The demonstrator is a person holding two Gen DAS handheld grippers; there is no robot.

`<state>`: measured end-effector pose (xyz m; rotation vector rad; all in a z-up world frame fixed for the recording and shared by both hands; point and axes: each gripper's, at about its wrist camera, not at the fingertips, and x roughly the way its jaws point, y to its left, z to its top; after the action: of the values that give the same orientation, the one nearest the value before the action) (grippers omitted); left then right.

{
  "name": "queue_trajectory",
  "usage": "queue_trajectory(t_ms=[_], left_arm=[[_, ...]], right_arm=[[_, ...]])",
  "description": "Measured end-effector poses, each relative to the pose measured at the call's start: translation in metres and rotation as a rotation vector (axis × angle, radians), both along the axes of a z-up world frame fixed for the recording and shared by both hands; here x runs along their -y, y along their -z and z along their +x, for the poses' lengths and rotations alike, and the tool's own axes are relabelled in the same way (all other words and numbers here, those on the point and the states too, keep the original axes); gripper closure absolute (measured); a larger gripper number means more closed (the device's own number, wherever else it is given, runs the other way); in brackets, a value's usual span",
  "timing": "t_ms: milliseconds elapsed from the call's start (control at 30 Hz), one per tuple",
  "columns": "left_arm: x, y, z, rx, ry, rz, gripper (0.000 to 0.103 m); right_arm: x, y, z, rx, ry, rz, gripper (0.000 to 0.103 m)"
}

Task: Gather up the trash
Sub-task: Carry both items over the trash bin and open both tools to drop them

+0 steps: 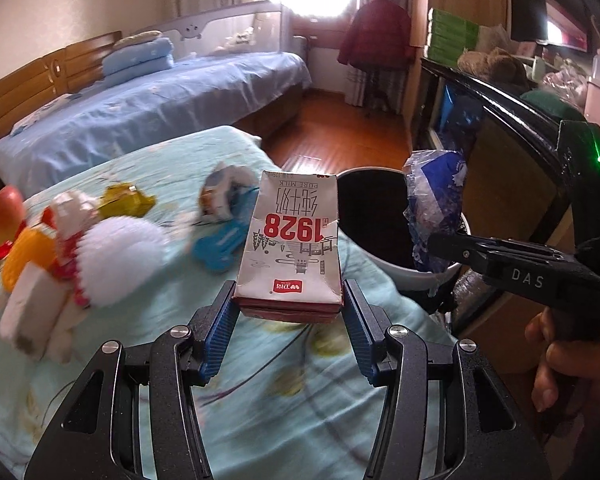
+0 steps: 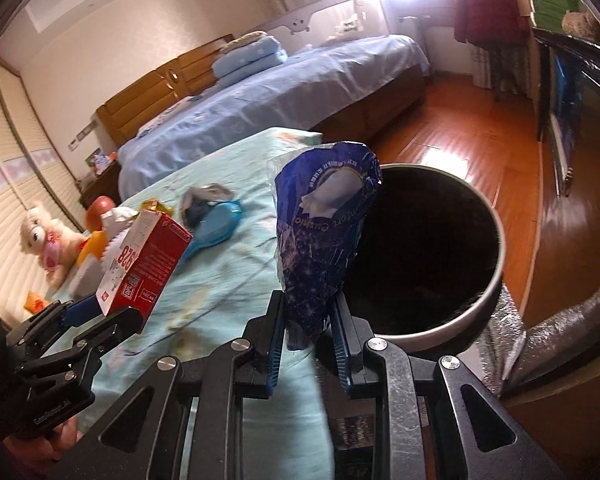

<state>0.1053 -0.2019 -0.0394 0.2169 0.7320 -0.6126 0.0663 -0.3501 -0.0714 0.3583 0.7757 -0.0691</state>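
We cannot see the bottom of the bin (image 2: 496,280): its inside is plain black, and the blue wrapper (image 2: 324,240) covers its near-left rim in the right wrist view. The small things on the bedspread (image 1: 284,384) are smeared; a blue comb-like piece (image 1: 216,246) and a yellow wrapper (image 1: 126,200) can be made out, while the crumpled bit beside the comb may be another wrapper. The fluffy toys at the left edge are cut off.

The bin stands just off the corner of the bed, with bare wooden floor (image 2: 460,136) behind it and a dark cabinet (image 1: 496,168) close on its far side.

Our left gripper (image 1: 290,300) points down and forward, its blue pads pressed on the two sides of the milk carton (image 1: 296,240), which stands upright between them above the bedspread, just left of the bin. Our right gripper (image 2: 307,328) has its jaws nearly closed on the lower end of the blue wrapper, which sticks up at the bin's rim. A hand (image 1: 556,364) grips the right tool's handle.
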Motion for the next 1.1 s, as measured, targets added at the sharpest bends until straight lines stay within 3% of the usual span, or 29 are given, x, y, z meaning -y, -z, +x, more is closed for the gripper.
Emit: queue_trajectory(t_ms=[633,1100], left_arm=[[0.075,0.012,0.039,-0.068,0.094,0.052,0.052],[0.096,0.024,0.066,-0.140,0.112,0.051,0.051]], right_arm=[[0.061,0.010,0.028,-0.069,0.043,-0.024,0.080],[0.082,0.017,0.043,-0.102,0.048,-0.005,0.080]])
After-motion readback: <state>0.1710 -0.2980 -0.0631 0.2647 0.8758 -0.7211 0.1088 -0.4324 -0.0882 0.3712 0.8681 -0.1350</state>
